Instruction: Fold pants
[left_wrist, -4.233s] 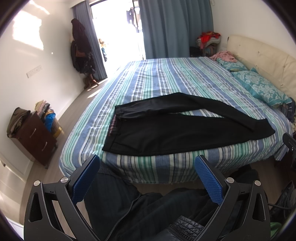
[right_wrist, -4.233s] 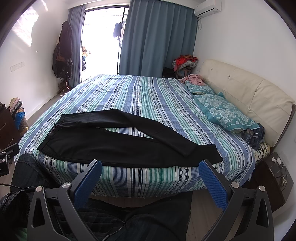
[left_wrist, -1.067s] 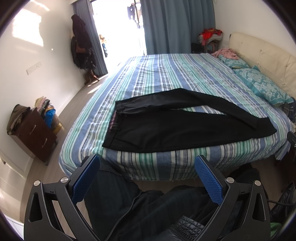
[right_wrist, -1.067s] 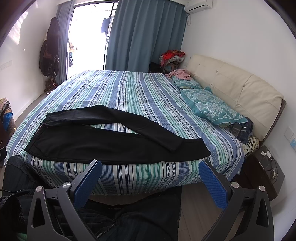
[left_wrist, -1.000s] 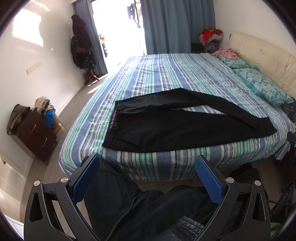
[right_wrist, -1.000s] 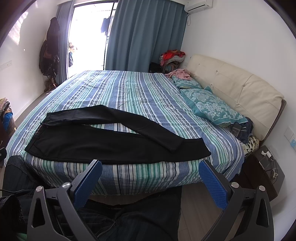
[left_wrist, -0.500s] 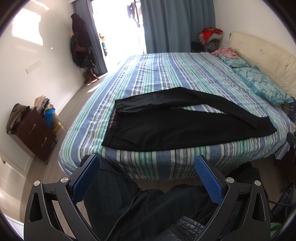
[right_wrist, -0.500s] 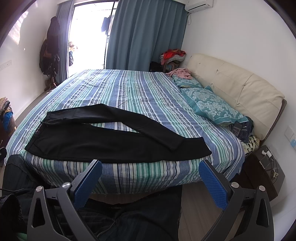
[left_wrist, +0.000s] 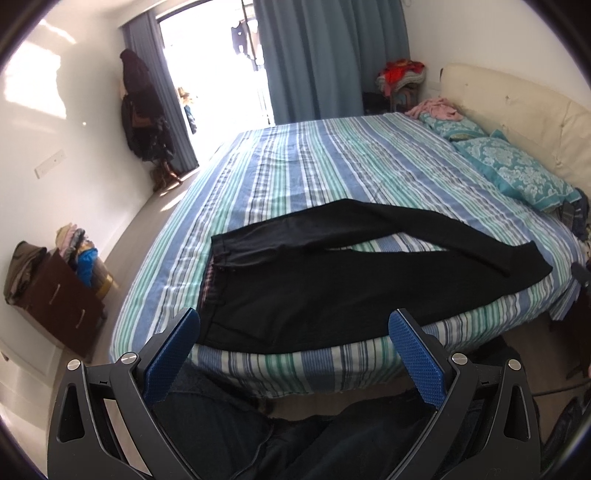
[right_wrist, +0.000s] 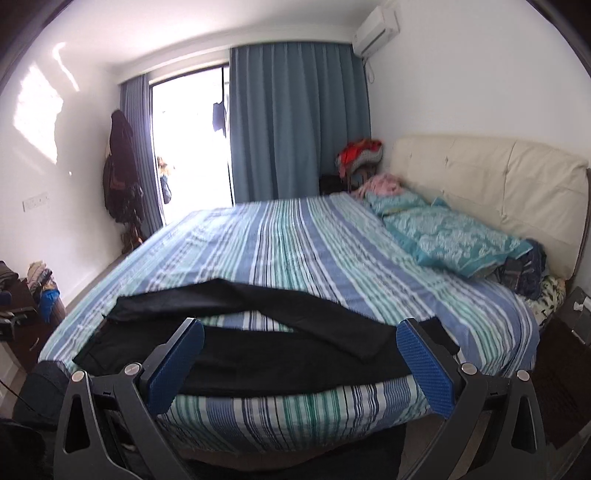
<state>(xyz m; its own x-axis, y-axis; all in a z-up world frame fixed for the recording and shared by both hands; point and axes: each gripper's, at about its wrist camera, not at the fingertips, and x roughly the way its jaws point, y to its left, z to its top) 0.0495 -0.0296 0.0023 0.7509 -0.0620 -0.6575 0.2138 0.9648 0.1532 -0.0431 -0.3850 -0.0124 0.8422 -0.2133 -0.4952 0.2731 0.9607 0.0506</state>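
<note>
Black pants (left_wrist: 332, 280) lie flat along the near edge of a striped bed (left_wrist: 332, 166), waistband to the left and legs running right, the far leg crossing over the near one at the cuffs. My left gripper (left_wrist: 293, 356) is open, hovering just short of the bed edge near the waistband end. In the right wrist view the pants (right_wrist: 258, 347) fill the space between the blue pads of my right gripper (right_wrist: 299, 363), which is open and low, close to the bed edge (right_wrist: 295, 410).
Teal pillows (right_wrist: 454, 236) and a cream headboard (right_wrist: 498, 173) sit at the right. A dark dresser (left_wrist: 62, 306) with piled clothes stands left of the bed. A nightstand (right_wrist: 569, 332) is at the right. The person's dark-clad legs (left_wrist: 295, 443) are below the grippers.
Both grippers have moved forward toward the bed; the right one dropped lower and closer, so the pants now sit between its pads. The pants have not moved.
</note>
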